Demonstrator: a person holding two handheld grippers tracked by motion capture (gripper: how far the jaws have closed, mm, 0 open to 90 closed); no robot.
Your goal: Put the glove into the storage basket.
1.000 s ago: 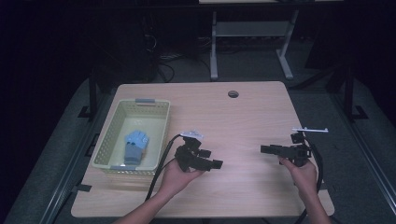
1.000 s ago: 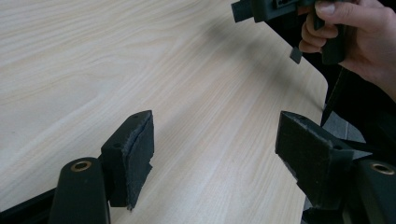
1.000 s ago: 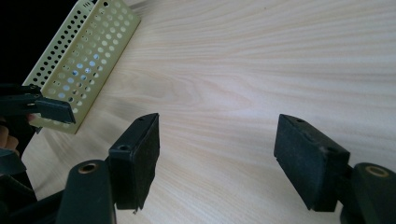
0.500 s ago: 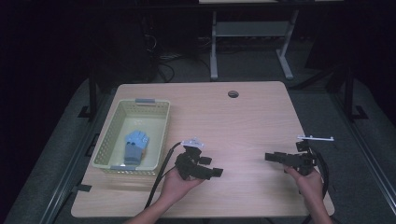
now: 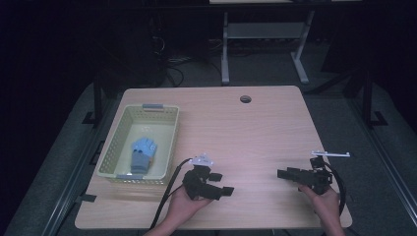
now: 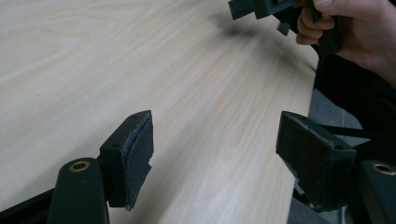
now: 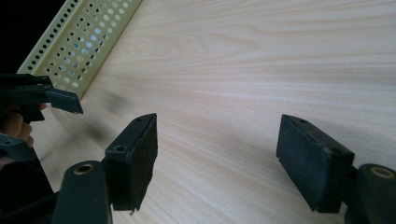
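Nearest the person's edge of the wooden table (image 5: 255, 123), the left gripper (image 5: 222, 191) rests low over the bare boards in the left hand (image 5: 184, 209), its jaws spread wide with nothing between them, and the right gripper (image 5: 285, 173), held in the right hand (image 5: 322, 199) near the table's right edge, points across toward it with its jaws likewise spread and empty. Farther off, at the table's left side, a pale yellow perforated basket (image 5: 114, 147) sits well apart from both grippers, and inside it lies a blue glove (image 5: 141, 151). Beyond, near the far edge, a round cable hole (image 5: 245, 99) marks the tabletop.
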